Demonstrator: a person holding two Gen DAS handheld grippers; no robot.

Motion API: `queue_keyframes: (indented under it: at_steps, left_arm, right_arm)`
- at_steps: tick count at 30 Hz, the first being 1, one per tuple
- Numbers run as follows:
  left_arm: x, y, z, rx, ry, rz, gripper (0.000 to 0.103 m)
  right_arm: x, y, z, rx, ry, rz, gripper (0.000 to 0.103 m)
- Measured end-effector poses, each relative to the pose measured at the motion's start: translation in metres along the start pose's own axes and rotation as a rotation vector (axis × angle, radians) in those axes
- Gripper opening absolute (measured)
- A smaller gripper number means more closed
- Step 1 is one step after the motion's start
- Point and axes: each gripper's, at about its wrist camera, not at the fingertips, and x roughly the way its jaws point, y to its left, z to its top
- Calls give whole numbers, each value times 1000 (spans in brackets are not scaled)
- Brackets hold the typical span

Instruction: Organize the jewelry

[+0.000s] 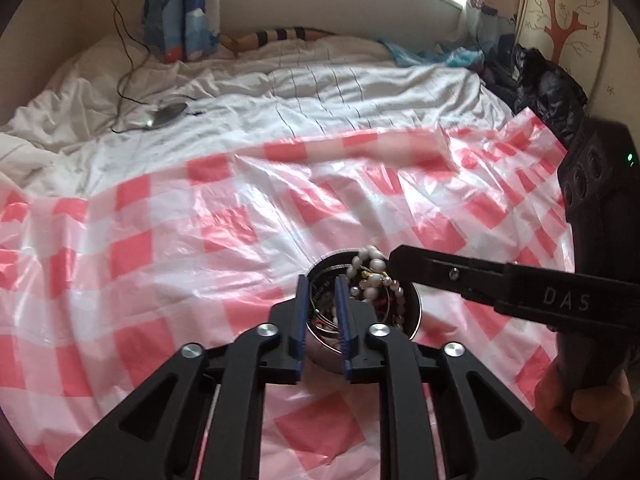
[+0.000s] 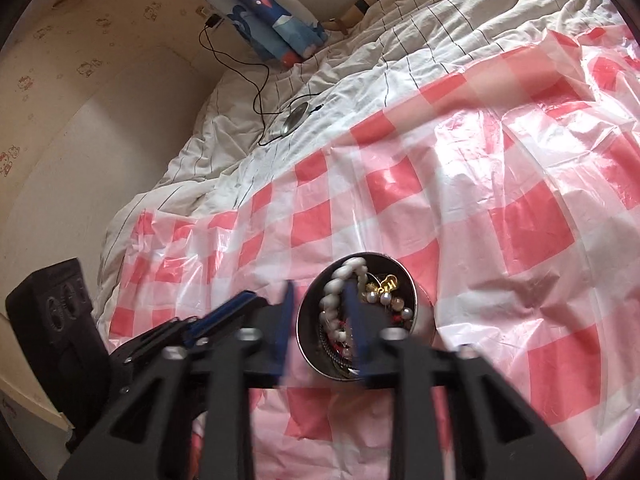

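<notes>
So the left gripper has its blue-padded fingers closed in on the near rim of the small round metal tin, one finger outside the wall and one dipping inside, which looks like a bracing grip to keep the tin from sliding around on the slippery sheet. The right gripper is a bit motion-blurred, but its fingers stand apart, one just outside the tin and the other down inside among the jewelry, so I'd call it released and either reaching for a piece or just having let one go. I can't tell which. Inside the tin is where all the jewelry sits: a chunky white pearl strand curling up over the far rim, a little gold charm piece beside it, plus some thin wire bangles and dark red bits underneath. The tin rests on a glossy red-and-white checkered plastic sheet, probably laid out to catch anything dropped. Beyond the tin, the sheet gives way to a rumpled white bed quilt.
</notes>
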Motion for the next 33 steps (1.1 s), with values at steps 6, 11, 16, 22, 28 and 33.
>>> queue_keyframes:
  at_steps: [6, 11, 16, 22, 28, 33]
  left_arm:
    - [-15, 5, -4, 2, -36, 32, 39]
    - [-24, -1, -13, 25, -53, 70, 58]
    - [-38, -10, -18, 32, -106, 111, 76]
    - [-52, -16, -27, 49, -157, 165, 91]
    - [-66, -19, -33, 62, -197, 194, 95]
    - [-72, -23, -39, 89, -195, 205, 95]
  right_arm:
    - [-23, 4, -2, 2, -45, 25, 53]
    - [-40, 5, -7, -6, -62, 1, 67]
    - [-49, 6, -14, -19, -60, -52, 76]
    - [-55, 15, -26, -79, -62, -124, 83]
    - [-55, 24, -37, -131, -59, -178, 87]
    - [-60, 33, -45, -170, -67, -211, 89]
